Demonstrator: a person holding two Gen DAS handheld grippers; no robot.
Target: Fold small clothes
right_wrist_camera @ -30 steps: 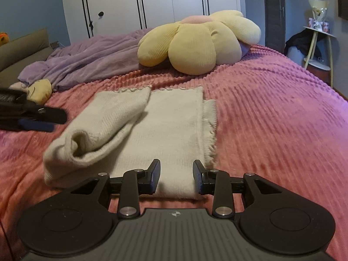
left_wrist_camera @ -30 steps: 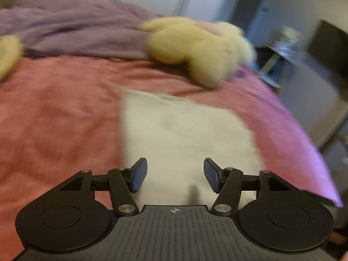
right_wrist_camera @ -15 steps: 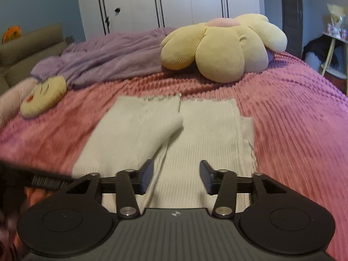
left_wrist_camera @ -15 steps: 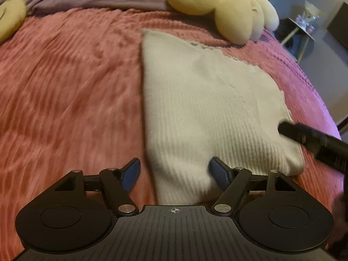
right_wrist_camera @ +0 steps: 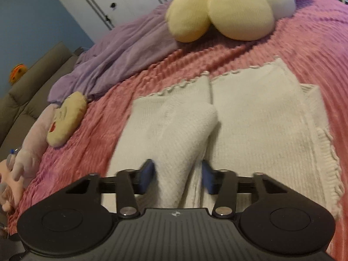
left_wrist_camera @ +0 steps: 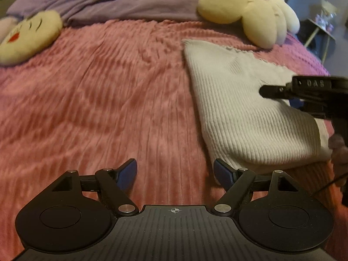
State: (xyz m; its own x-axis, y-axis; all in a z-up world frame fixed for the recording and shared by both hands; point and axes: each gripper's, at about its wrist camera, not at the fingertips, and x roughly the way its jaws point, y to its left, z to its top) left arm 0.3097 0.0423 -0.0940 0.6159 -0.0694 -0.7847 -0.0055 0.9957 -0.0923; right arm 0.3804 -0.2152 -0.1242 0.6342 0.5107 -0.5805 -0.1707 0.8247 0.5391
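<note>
White wardrobe doors (right_wrist_camera: 121, 4) and a blue wall (right_wrist_camera: 32, 21) stand behind the bed (left_wrist_camera: 97, 108), which is covered by a ribbed pink spread. A purple blanket (left_wrist_camera: 119, 6) lies bunched across the far end of the bed. A yellow flower cushion (left_wrist_camera: 245, 13) rests against the blanket, just beyond the garment. A smaller yellow face cushion (left_wrist_camera: 30, 34) lies at the far left of the spread, well apart from the garment.

The cream knit garment (left_wrist_camera: 243, 108) lies on the spread, on the right side of the left wrist view. In the right wrist view, two scalloped-edged panels lie side by side, and one fold of knit (right_wrist_camera: 184, 134) rises off the flat layers toward the camera.

The right claw (right_wrist_camera: 178, 177) is partly open. The raised fold passes between its two blue pads (right_wrist_camera: 148, 174); whether the pads touch the knit cannot be told.

The left claw (left_wrist_camera: 175, 173) is wide open and holds nothing. It sits over bare spread, with its right pad (left_wrist_camera: 224, 175) just beside the near corner of the garment.
</note>
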